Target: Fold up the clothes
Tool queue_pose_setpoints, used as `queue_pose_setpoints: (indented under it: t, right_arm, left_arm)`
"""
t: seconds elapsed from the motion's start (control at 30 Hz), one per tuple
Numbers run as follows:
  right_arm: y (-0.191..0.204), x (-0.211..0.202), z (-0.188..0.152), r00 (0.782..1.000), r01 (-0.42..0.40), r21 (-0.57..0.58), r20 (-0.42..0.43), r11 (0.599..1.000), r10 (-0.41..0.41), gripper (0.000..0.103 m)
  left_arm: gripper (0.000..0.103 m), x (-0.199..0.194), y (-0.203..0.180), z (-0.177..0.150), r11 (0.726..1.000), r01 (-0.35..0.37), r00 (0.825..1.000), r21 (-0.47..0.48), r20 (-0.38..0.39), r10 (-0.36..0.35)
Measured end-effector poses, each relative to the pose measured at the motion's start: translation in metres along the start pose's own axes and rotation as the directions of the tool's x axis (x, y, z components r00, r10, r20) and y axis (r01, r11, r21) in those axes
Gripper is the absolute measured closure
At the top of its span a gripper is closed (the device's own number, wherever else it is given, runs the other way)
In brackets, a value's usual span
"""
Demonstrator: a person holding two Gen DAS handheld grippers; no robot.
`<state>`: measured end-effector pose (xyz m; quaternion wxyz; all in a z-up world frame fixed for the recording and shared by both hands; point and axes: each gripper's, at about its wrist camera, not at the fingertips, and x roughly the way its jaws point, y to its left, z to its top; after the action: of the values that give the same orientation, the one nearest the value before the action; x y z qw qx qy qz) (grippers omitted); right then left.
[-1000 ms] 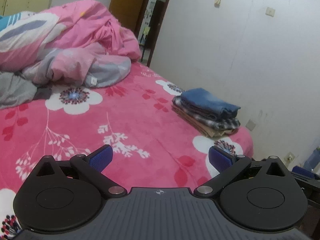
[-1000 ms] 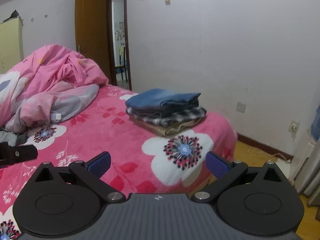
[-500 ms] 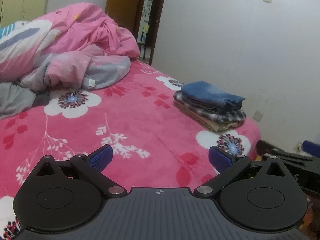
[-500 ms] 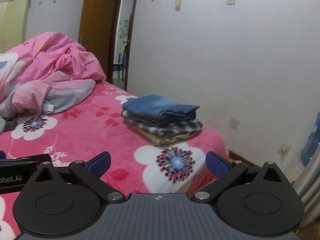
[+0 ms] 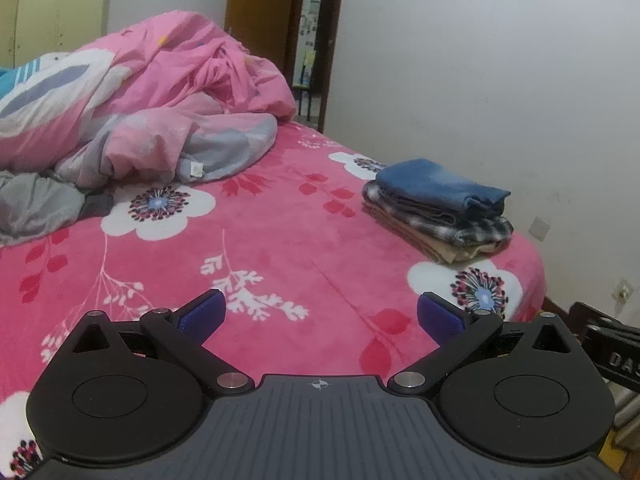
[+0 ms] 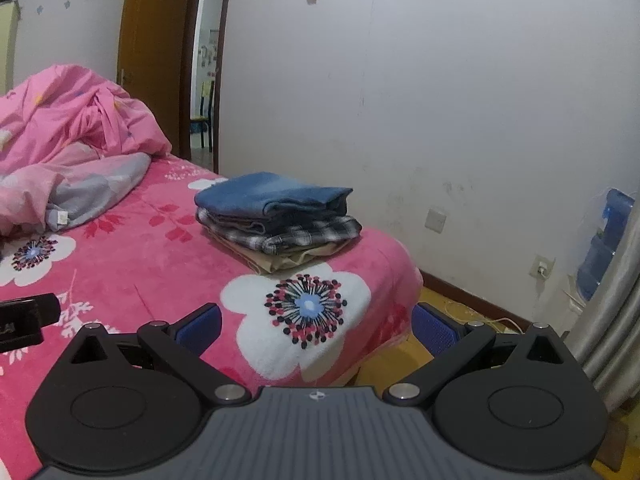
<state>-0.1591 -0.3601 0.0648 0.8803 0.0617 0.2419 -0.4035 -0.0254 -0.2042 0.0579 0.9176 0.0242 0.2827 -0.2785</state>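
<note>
While both hand-held grippers, left and right, are hovering released and empty, folded clothes are lying stacked on the bed, folds facing the wall.

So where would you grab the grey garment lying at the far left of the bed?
Probably pinch the grey garment at its near crumpled edge, coming from the open bedspread side; the pink quilt crowds its far side. The left gripper, open and empty, looks nearer; the right gripper faces the folded stack.
</note>
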Motion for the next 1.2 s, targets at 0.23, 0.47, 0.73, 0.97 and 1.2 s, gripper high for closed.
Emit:
queue_pose_setpoints:
  t: [0.23, 0.47, 0.73, 0.97, 1.2]
  right_arm:
    - [0.001, -0.006, 0.002, 0.999, 0.021, -0.031, 0.036, 0.999, -0.02, 0.0]
    - [0.004, -0.006, 0.003, 0.999, 0.001, -0.038, 0.036, 0.999, 0.0, 0.0]
    - [0.005, -0.006, 0.001, 1.0, -0.008, -0.031, 0.027, 0.999, 0.009, 0.0]
    - [0.004, -0.006, -0.001, 1.0, -0.008, -0.027, 0.022, 1.0, 0.009, 0.0]
    - [0.003, -0.005, -0.001, 1.0, -0.012, -0.025, 0.017, 1.0, 0.012, 0.0]
  left_arm:
    - [0.0, -0.003, -0.005, 0.0, 0.999, -0.03, 0.999, 0.011, 0.018, 0.03]
    - [0.0, -0.007, -0.007, -0.002, 0.999, -0.04, 0.999, 0.036, 0.028, 0.039]
    - [0.0, -0.009, -0.01, -0.004, 0.998, -0.038, 0.998, 0.054, 0.044, 0.036]
    - [0.0, -0.008, -0.01, -0.005, 0.998, -0.036, 0.999, 0.055, 0.031, 0.035]
    - [0.0, -0.008, -0.011, -0.005, 0.998, -0.038, 0.999, 0.056, 0.028, 0.037]
